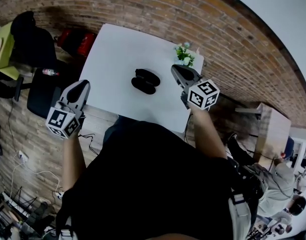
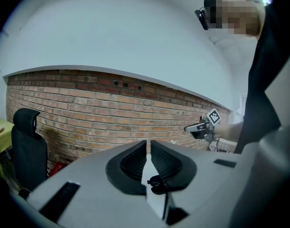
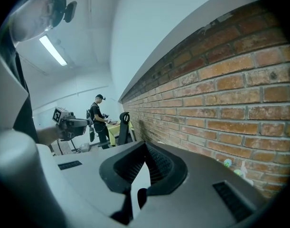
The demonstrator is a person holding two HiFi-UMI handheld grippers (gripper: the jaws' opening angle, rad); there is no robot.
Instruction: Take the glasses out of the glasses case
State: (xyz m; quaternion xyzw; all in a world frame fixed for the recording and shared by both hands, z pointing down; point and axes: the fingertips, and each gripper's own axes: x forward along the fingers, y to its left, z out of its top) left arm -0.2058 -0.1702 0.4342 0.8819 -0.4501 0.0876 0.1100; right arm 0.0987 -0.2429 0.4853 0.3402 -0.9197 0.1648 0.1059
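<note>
As both arms are stretched forward from the dark-clad body, the left tool [image 1: 81, 88] is seen clenched at the near left corner of the desk [image 1: 117, 49], its jaws drawn together with nothing between them. The right tool [image 1: 179, 73] is likewise clenched and empty, held over the desk's right side. Between the two, apart from both, the black glasses case [image 1: 145, 81] is found lying at the middle of the white desk. Whether glasses are inside cannot be told. Farther back, a small potted plant [image 1: 184, 55] is set at the far right corner, and a brick wall [image 1: 142, 9] is seen beyond.
</note>
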